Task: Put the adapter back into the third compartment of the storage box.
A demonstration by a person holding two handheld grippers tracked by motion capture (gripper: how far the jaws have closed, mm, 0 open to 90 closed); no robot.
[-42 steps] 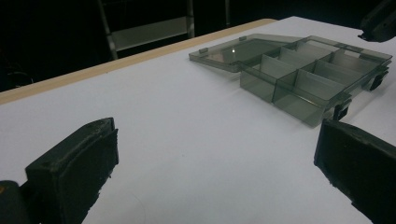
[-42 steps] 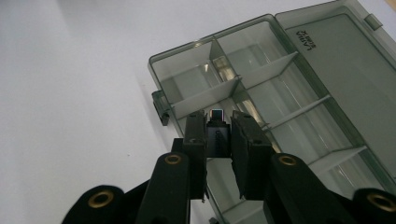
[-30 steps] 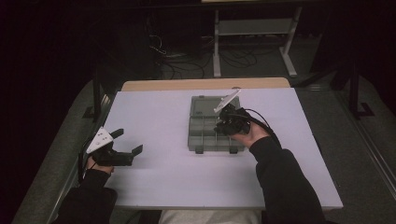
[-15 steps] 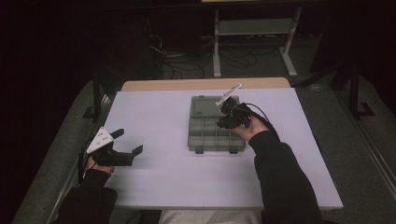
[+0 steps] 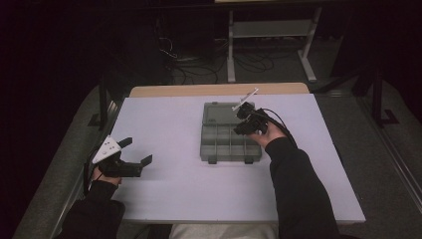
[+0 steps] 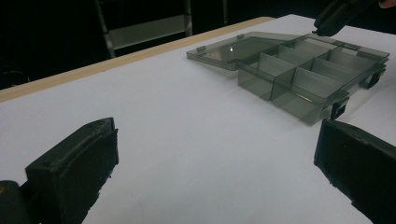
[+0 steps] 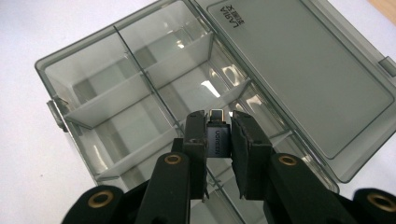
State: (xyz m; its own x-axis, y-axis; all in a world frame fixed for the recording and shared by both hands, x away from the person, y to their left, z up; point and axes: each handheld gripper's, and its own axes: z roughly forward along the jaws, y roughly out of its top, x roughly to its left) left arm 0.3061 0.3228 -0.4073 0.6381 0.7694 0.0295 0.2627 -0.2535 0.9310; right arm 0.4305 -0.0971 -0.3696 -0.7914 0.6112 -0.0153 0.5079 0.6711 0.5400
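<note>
Two hand-held grippers work over the white rectangular table [image 5: 164, 199]. At about eight o'clock on the table, the left hand-held gripper [image 5: 135, 153] rests near the edge with its jaws spread wide and nothing between them; in the left gripper view the bare white surface lies between its black pads [image 6: 74, 163]. Toward the centre sits the smoky grey translucent plastic compartment box [image 5: 230, 142], its flat lid [image 7: 299, 70] folded open at twelve o'clock. At about two o'clock of the box, the right hand-held gripper [image 5: 240, 124] hovers above the compartments, its jaws pinching a small dark grey metal adapter plug [image 7: 218, 137] upright between the pads.
</note>
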